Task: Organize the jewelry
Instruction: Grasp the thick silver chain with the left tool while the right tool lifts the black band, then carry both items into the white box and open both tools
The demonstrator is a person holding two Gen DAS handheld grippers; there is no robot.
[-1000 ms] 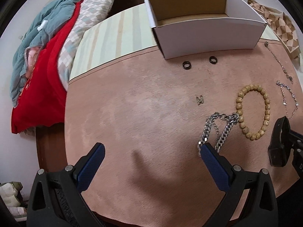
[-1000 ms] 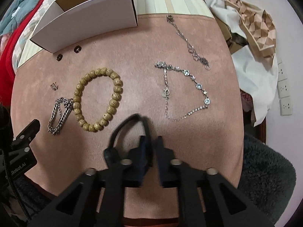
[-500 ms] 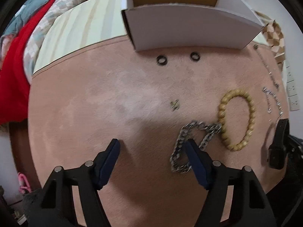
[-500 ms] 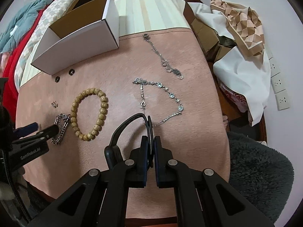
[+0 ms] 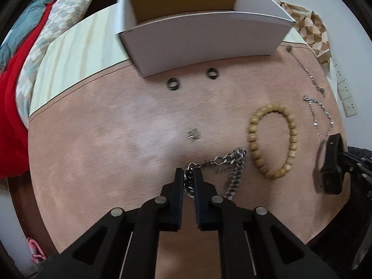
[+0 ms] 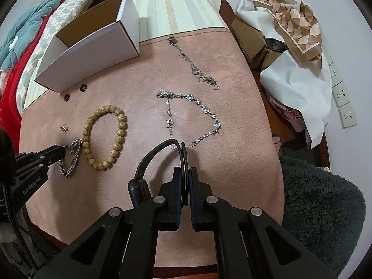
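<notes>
Left gripper (image 5: 188, 181) has just been closing and is now clamped on one side of the silver curb-chain bracelet (image 5: 229, 174), a few links pinched between its pads; I point it straight down so the chain, lying flat on the mat, gets nipped from above rather than pushed along. Right gripper (image 6: 185, 181) is likewise closed, holding a thin black ring-shaped piece (image 6: 183, 153) on edge between its pads, a black looped band (image 6: 148, 160) curving off to its left; I cannot tell whether the two are one item. Landmark for everything below is the white cardboard box (image 6: 93, 46), open-topped at the far side of the table, presumably the destination for the pieces. Pink suede mat (image 6: 232, 139) spreads in front of the box and carries all the jewelry, its nap keeping small pieces from sliding. Jewelled silver necklace (image 6: 200, 114) lies well in front and right of the box; plain silver chain (image 6: 193, 65) lies just right of it. Wooden bead bracelet (image 6: 105, 137) sits in front of the box, touching the curb chain. Two black rings (image 5: 191, 79) lie just before the box's front wall, a small silver charm (image 5: 193, 134) further forward. Judgement: nothing looks boxed yet, though much of its floor is hidden; next step is lifting the chain clear without dragging the beads.
</notes>
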